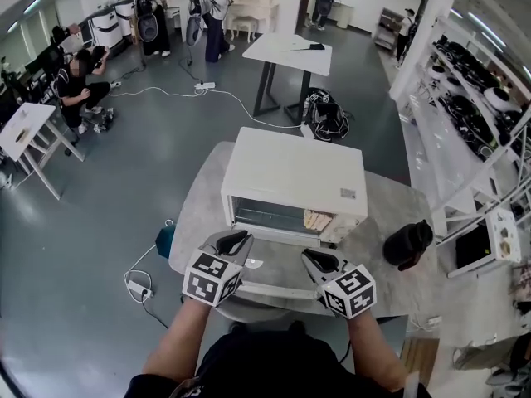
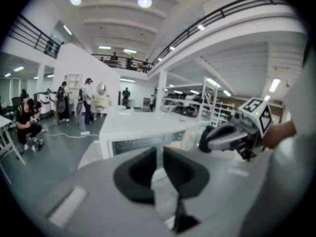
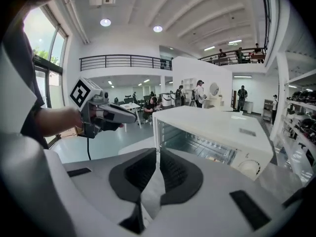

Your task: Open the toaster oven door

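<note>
A white toaster oven (image 1: 294, 172) stands on a round grey table (image 1: 203, 210). Its glass door (image 1: 278, 274) lies folded down flat toward me, and the rack inside shows. My left gripper (image 1: 241, 240) hovers over the door's left end and my right gripper (image 1: 313, 259) over its right end. In the left gripper view the jaws (image 2: 160, 154) are shut to a thin slit with nothing between them. The right gripper's jaws (image 3: 158, 157) are likewise shut on nothing and point at the oven's (image 3: 217, 130) open front corner.
A black jar (image 1: 408, 243) lies on the table right of the oven. A teal object (image 1: 165, 241) and a power strip (image 1: 138, 288) sit on the floor at the left. White shelving (image 1: 465, 139) runs along the right. People and tables stand farther back.
</note>
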{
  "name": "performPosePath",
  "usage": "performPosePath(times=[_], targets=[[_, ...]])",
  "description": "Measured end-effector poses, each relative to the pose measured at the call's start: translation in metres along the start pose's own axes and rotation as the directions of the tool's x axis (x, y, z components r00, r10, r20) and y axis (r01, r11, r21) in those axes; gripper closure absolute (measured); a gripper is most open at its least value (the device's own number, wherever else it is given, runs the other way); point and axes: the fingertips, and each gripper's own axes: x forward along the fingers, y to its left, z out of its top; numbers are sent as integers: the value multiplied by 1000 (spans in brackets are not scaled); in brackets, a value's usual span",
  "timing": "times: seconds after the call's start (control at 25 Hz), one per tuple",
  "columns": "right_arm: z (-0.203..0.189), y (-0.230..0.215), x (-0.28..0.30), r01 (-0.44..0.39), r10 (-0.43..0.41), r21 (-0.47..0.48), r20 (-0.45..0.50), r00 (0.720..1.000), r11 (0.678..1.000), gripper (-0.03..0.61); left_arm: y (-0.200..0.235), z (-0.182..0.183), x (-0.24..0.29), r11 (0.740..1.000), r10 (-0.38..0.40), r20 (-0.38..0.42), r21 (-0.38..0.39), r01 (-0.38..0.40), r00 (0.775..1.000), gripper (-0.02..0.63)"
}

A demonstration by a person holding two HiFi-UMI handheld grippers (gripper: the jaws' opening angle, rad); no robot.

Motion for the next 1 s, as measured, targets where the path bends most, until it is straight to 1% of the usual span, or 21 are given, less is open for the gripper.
performPosePath(times=[0.12, 0.24, 0.4, 0.56, 0.68, 0.8, 0.92, 1.0], targets=[[15, -23, -22, -12, 12, 0, 66, 998, 1000, 571, -12, 25, 8, 999, 39, 51, -9, -39, 998, 572], [24, -48, -41, -17, 15, 15, 122, 992, 1000, 583, -24, 49, 12, 996, 86, 114, -21, -84, 990, 582], [34, -76, -61, 9, 1, -57, 171, 985, 998, 584, -35, 75, 15, 989, 147, 186, -58, -139, 972, 598], [55, -93, -80, -15, 37, -85, 258, 965, 996, 584, -50, 94, 13, 980, 197, 226, -64, -188, 954, 604], [68, -101, -94, -23, 46, -78, 317, 947, 997, 584, -53, 110, 4, 970, 242, 263, -72, -232, 934, 604], [82, -103, -107, -18, 48, -84, 368, 928, 996, 586, -51, 125, -4, 963, 270, 307, -97, -253, 912, 606], [95, -92, -118, -29, 63, -87, 417, 907, 996, 586, -47, 134, -11, 961, 275, 330, -99, -257, 903, 606], [99, -88, -124, -15, 57, -99, 435, 899, 995, 586, -46, 139, -13, 964, 265, 343, -94, -248, 901, 604]])
